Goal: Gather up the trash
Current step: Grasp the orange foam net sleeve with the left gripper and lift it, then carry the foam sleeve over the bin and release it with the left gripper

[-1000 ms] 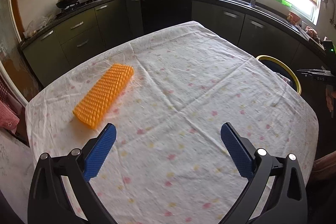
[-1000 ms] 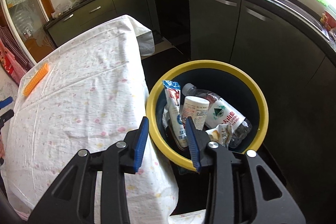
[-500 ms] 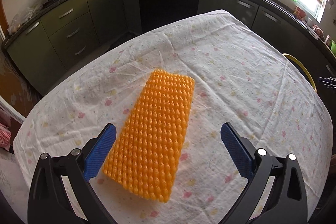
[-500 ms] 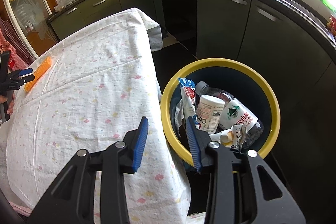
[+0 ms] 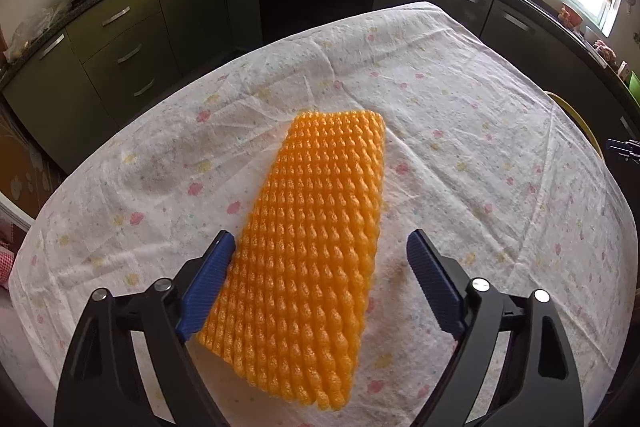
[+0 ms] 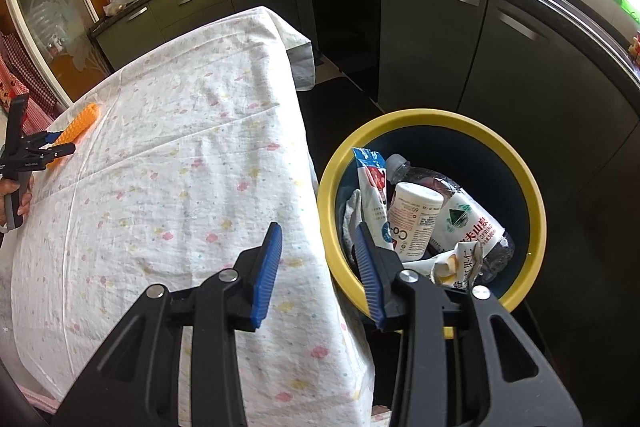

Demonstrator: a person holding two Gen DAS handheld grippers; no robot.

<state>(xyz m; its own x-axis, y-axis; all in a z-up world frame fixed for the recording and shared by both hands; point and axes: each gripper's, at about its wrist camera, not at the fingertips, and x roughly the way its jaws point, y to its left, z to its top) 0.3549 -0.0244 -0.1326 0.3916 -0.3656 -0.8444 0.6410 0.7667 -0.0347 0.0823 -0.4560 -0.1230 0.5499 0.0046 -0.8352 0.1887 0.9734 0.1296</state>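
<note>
The left hand-held gripper (image 5: 320, 279) straddles the near end of the orange foam net (image 5: 316, 203), its jaws closing with the net between them; the left pad is at the net's edge, the right pad apart from it. The net lies flat on the cloth-covered surface (image 5: 460, 131). The right hand-held gripper (image 6: 318, 269), partly spread and empty, hangs over the surface edge farthest from the net, beside the yellow-rimmed bin (image 6: 532, 187).

Your orange foam net sleeve (image 5: 316, 203) lies flat on the worktop's left side; the yellow-rimmed bin (image 6: 532, 187) at right holds bottles and wrappers.
</note>
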